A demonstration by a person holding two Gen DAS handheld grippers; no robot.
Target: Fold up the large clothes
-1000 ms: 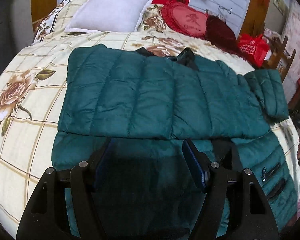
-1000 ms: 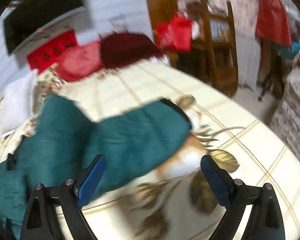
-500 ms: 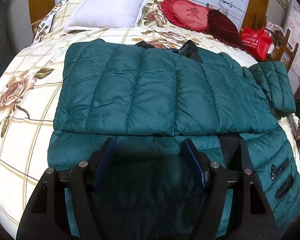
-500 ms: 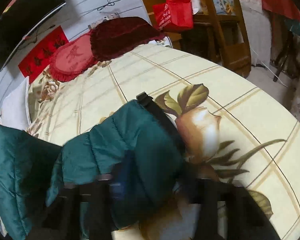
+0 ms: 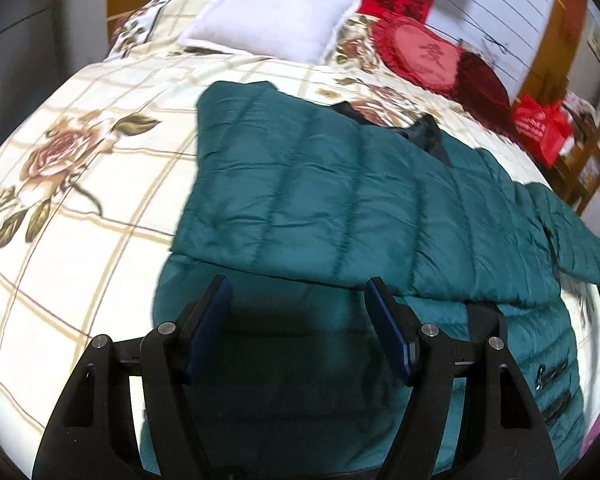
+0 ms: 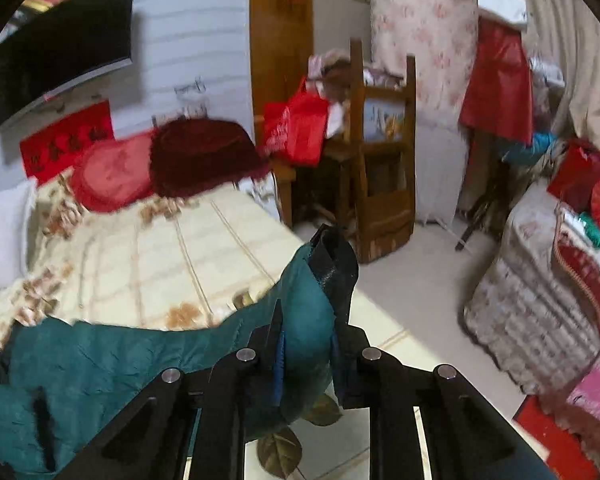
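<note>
A dark green quilted puffer jacket (image 5: 360,200) lies spread on the floral bedspread (image 5: 80,200), one side folded over its body. Its right sleeve (image 5: 572,232) stretches toward the bed's right edge. My left gripper (image 5: 298,308) is open and empty, hovering above the jacket's near hem. My right gripper (image 6: 306,344) is shut on the sleeve (image 6: 308,312) near its black cuff (image 6: 334,264) and holds it lifted above the bed.
A white pillow (image 5: 272,12), a red heart cushion (image 5: 420,56) and a dark red cushion (image 5: 484,84) lie at the bed's head. A wooden chair (image 6: 380,168) with a red bag (image 6: 296,128) stands beside the bed. A covered sofa (image 6: 540,300) is at the right.
My right gripper has closed on the sleeve end and lifted it off the bed. My left gripper has stayed open over the hem, its view shifting slightly left.
</note>
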